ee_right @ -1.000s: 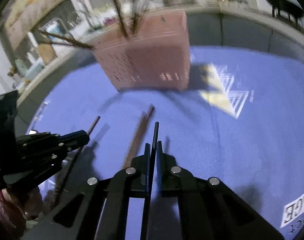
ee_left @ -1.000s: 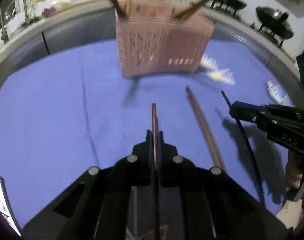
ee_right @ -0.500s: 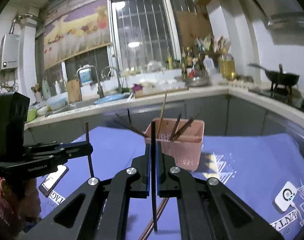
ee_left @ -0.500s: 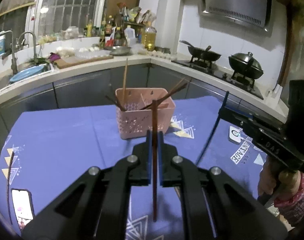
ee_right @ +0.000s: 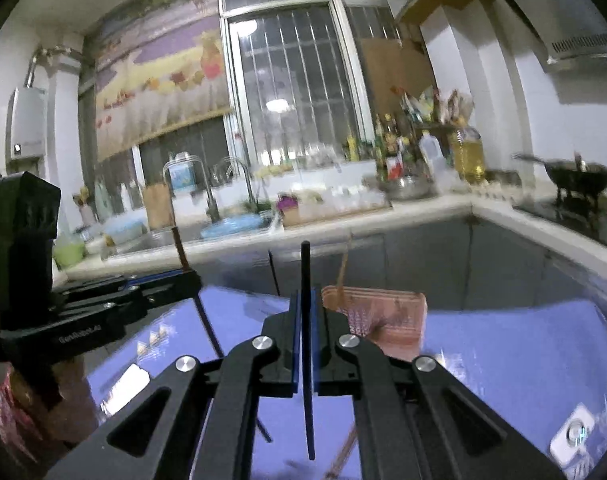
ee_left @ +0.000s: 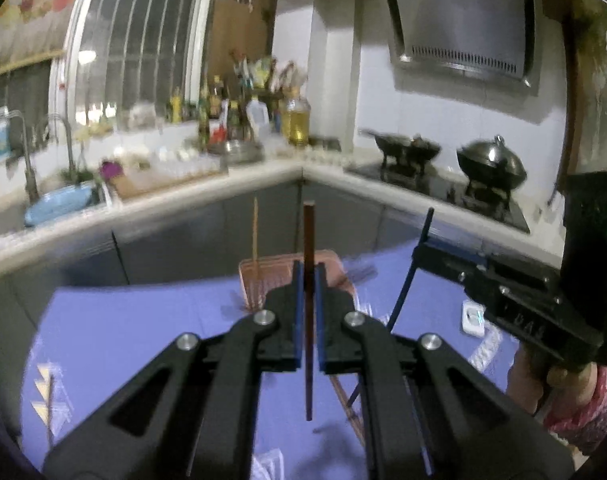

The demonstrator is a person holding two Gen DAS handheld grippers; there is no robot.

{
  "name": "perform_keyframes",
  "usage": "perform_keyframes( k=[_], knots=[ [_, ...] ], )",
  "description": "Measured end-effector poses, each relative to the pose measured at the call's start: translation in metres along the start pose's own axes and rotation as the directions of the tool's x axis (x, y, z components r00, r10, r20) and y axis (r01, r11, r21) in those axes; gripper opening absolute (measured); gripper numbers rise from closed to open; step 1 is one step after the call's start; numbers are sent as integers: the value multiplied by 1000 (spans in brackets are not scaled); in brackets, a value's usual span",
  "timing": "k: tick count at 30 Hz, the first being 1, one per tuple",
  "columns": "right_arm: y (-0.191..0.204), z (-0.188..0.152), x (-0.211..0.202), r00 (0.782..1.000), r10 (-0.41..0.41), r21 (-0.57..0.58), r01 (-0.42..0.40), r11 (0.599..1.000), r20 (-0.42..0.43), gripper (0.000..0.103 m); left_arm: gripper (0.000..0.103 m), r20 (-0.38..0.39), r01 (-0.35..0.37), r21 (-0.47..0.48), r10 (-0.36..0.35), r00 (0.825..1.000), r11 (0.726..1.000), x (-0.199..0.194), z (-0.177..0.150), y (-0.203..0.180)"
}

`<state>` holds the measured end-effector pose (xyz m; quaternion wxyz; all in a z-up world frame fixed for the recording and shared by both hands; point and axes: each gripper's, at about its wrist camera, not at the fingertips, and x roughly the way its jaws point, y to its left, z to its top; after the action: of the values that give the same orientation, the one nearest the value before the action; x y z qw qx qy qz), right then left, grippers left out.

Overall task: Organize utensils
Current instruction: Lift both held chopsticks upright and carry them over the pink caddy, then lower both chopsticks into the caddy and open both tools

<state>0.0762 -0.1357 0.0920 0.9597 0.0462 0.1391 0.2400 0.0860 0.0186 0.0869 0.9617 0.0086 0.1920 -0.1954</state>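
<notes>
Two sets of fingers were clamped shut, each on one upright chopstick: left (ee_left: 308,280) on a brown chopstick (ee_left: 308,240), right (ee_right: 305,300) on a black chopstick (ee_right: 305,272). Both were held above the desk (ee_left: 123,336), with the pink basket (ee_right: 391,320) beyond, near its far edge.

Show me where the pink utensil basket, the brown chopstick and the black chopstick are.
pink utensil basket (ee_right: 399,320), right wrist view, on its slotted front wall.
brown chopstick (ee_left: 308,236), left wrist view, on the shaft above the left gripper's jaws.
black chopstick (ee_right: 306,268), right wrist view, on the shaft above the right gripper's jaws.
</notes>
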Motion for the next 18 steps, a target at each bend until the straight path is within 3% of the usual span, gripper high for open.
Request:
perform_keyframes(
  k=[5,8,12,18],
  knots=[
    [-3,53,29,992,-40,-24,43,999,117,5,4,76,-100,22,98,992,995,28,59,5],
    [-8,61,51,983,-86,-39,93,995,164,5,4,101,-144,2,143,985,990,56,79,13],
    [-20,48,82,978,-127,-58,139,989,167,5,4,95,-165,-22,167,981,986,92,82,22],
    [-41,24,106,985,-134,-28,138,990,112,5,4,33,-152,-43,153,988,988,132,63,30]
  ],
)
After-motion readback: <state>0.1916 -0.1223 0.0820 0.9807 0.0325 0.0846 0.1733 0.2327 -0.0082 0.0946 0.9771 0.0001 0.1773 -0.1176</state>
